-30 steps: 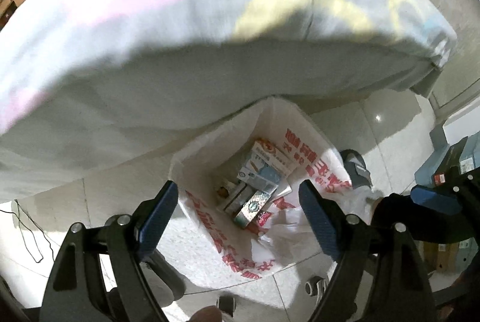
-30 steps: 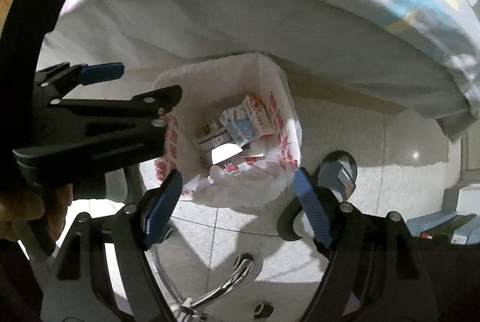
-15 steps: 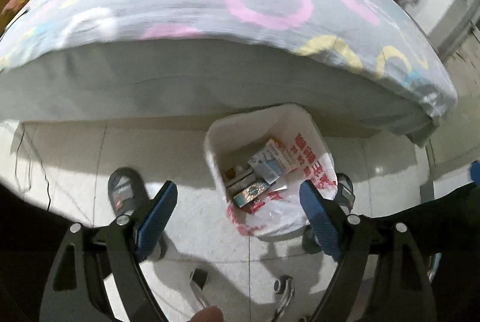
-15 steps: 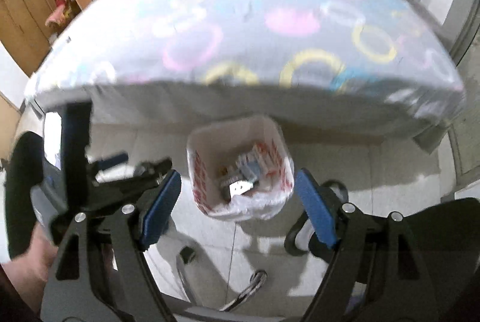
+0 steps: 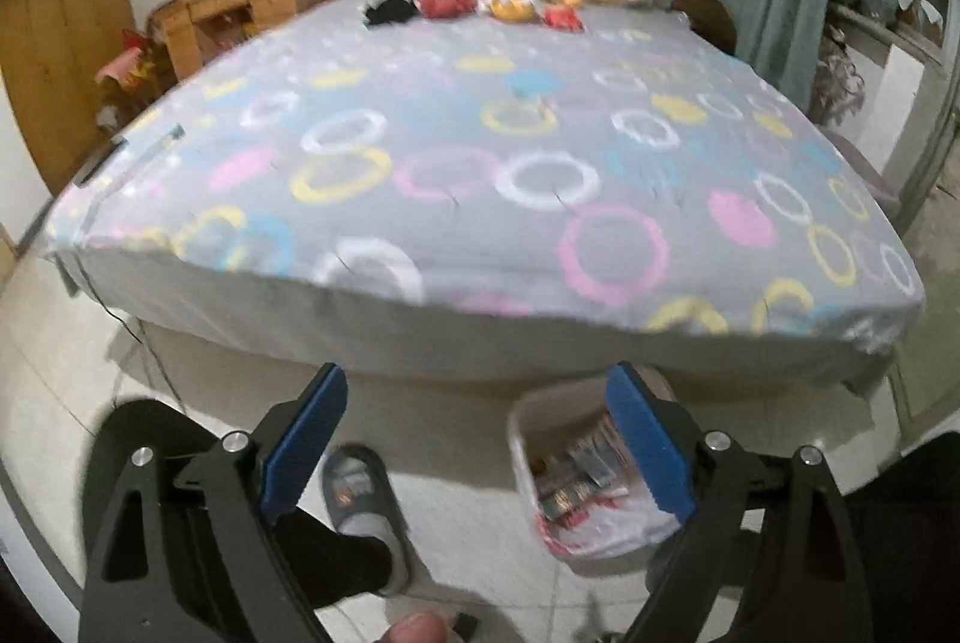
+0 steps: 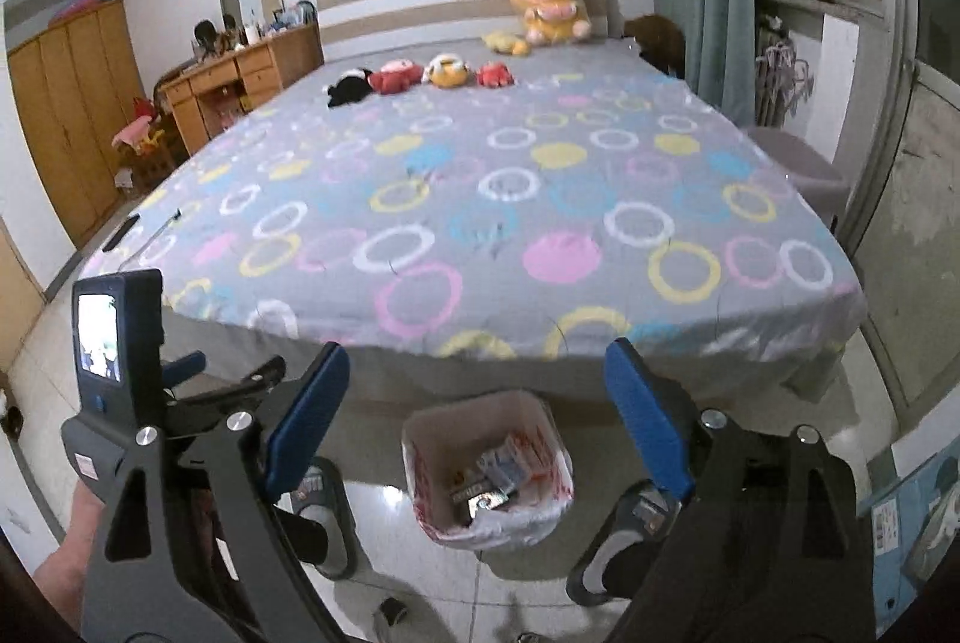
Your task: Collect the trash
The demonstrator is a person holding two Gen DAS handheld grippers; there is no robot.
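Red print on white bin liner (image 6: 543, 475), chars unreadable; cartons (image 6: 510, 463) inside.

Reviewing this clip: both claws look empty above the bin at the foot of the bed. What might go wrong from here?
1. The lined bin stands between the person's slippered feet; a step may tip it.
2. Cartons pile loosely inside; further trash might spill.
3. The left claw and right claw are close together and may collide.
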